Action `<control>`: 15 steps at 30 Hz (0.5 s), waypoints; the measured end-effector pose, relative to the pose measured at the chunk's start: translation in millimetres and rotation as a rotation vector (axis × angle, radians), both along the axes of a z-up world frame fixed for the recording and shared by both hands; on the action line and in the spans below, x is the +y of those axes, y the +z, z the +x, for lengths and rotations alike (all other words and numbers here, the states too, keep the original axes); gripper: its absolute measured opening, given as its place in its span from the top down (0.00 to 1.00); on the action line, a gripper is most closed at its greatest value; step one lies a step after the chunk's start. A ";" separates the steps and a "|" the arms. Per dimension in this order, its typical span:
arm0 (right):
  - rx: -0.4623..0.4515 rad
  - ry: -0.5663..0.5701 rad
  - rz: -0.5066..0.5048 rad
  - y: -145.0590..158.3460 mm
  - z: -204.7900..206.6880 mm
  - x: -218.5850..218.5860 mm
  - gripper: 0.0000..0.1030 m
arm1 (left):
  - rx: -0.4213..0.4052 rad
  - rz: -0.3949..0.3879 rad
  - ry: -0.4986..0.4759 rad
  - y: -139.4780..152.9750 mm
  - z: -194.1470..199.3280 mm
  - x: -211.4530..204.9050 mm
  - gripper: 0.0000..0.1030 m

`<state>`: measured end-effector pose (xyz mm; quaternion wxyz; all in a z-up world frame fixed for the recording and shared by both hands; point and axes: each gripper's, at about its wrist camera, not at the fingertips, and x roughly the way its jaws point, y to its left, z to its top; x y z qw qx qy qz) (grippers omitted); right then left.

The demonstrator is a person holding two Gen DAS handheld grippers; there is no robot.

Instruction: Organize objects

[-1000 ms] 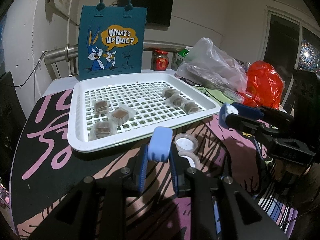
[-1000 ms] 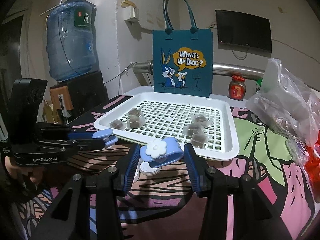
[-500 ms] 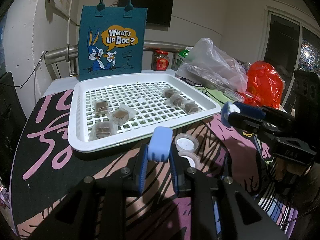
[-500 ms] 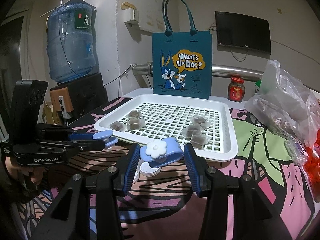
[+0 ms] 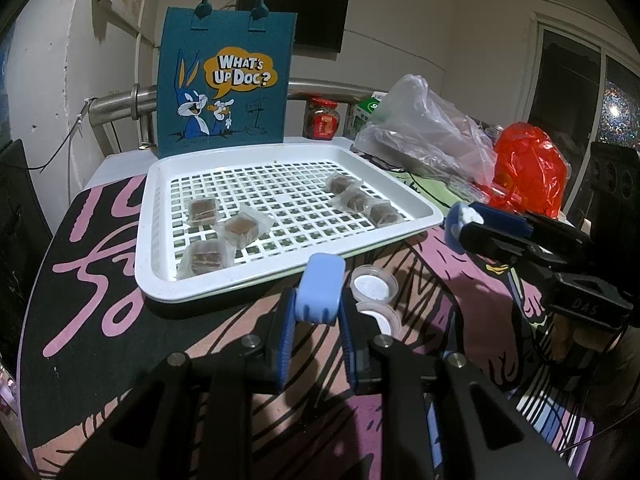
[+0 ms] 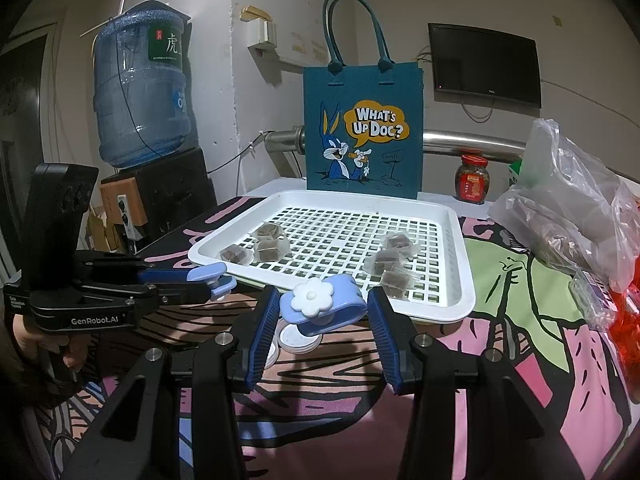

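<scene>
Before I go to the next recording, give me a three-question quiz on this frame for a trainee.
1. True or false: each gripper, left gripper and right gripper, holds a blue clip.
2. How many wrapped brown cubes lie in the white tray?
3. Where do the two small lidded cups sit? A) in the tray B) on the cloth by the tray's near edge C) inside the teal bag

Key:
1. True: the left grips a plain blue clip, the right a flower clip.
2. Six, in two groups of three.
3. B
</scene>
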<state>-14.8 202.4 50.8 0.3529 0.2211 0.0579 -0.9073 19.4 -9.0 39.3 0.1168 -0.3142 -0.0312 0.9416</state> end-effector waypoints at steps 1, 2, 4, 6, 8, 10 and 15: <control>-0.001 0.000 0.000 0.0 0.0 0.0 0.56 | 0.000 0.000 0.000 -0.1 -0.2 0.0 0.80; 0.000 0.000 0.000 0.0 0.0 0.1 0.56 | 0.000 0.000 0.000 0.0 -0.5 -0.2 0.80; 0.000 0.000 0.000 0.1 -0.1 0.2 0.56 | 0.000 -0.001 0.000 0.0 -0.4 -0.1 0.80; 0.000 0.000 0.000 0.0 -0.2 0.2 0.56 | 0.000 0.000 0.001 0.1 -0.8 -1.0 0.80; -0.001 0.001 0.001 0.0 -0.2 0.2 0.56 | -0.001 -0.001 0.000 0.2 -0.8 -1.0 0.80; -0.001 0.000 0.000 0.0 -0.2 0.3 0.56 | 0.000 -0.001 0.001 0.2 -0.7 -0.9 0.80; 0.000 0.000 0.000 0.0 -0.2 0.4 0.56 | 0.000 -0.002 0.001 -0.1 -1.2 -1.1 0.80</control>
